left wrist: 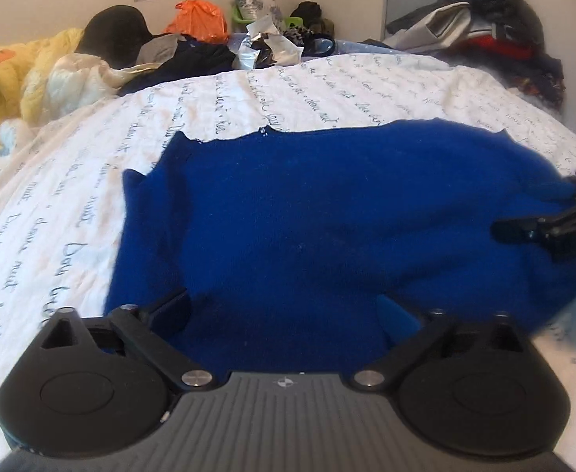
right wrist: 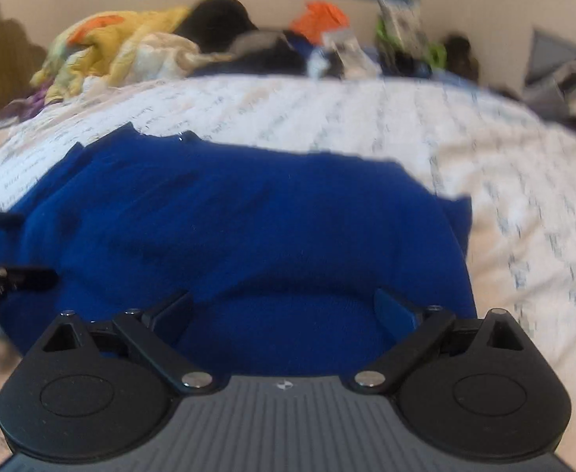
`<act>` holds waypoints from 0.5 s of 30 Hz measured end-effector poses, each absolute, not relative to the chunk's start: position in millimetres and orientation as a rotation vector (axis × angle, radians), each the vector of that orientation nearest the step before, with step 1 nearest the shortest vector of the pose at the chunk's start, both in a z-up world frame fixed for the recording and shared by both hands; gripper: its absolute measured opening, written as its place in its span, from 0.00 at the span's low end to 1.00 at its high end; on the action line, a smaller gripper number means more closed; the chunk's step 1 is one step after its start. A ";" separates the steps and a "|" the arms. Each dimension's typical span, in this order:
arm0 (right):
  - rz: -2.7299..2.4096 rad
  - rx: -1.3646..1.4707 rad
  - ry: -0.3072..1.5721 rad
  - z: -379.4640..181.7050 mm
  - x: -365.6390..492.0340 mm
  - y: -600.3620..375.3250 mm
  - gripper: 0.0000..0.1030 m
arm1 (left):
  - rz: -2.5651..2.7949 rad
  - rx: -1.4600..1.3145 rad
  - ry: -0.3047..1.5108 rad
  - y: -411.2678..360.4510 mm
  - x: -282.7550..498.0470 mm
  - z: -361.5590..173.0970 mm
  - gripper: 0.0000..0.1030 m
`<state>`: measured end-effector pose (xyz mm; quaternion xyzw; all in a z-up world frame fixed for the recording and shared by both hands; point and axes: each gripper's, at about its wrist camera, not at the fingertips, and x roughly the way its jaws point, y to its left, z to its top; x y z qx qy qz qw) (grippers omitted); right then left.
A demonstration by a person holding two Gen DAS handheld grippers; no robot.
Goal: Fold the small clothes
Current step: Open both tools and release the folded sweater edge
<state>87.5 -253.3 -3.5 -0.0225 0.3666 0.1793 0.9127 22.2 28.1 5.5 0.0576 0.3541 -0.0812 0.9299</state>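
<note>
A blue knitted garment (left wrist: 327, 216) lies spread flat on a white bed sheet (left wrist: 288, 94) printed with script. My left gripper (left wrist: 284, 310) hovers over the garment's near edge with its jaws wide open; blue cloth lies between the fingers but the pads do not press on it. My right gripper (left wrist: 540, 206) reaches in from the right edge over the same garment. In the right wrist view the garment (right wrist: 248, 216) fills the middle of the sheet (right wrist: 484, 137), and a rounded fold of it sits between the open right gripper (right wrist: 284, 310). The left gripper (right wrist: 12, 246) shows at the left edge.
Along the far side of the bed lie a yellow quilt (left wrist: 20, 74), a black cap (left wrist: 115, 31), an orange bag (left wrist: 197, 19) and dark clothes. A heap of clothes (left wrist: 484, 27) is piled at the back right. Bare sheet surrounds the garment.
</note>
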 end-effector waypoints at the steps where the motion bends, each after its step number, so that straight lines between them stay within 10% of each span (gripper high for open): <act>1: 0.363 -0.027 0.757 2.7 82.0 -254.3 0.97 | -0.184 0.102 0.726 30.4 17.8 6.5 0.95; 15: 0.415 -0.086 0.737 -8.2 38.0 -262.8 1.00 | -0.152 0.023 0.723 43.0 -21.3 5.1 0.94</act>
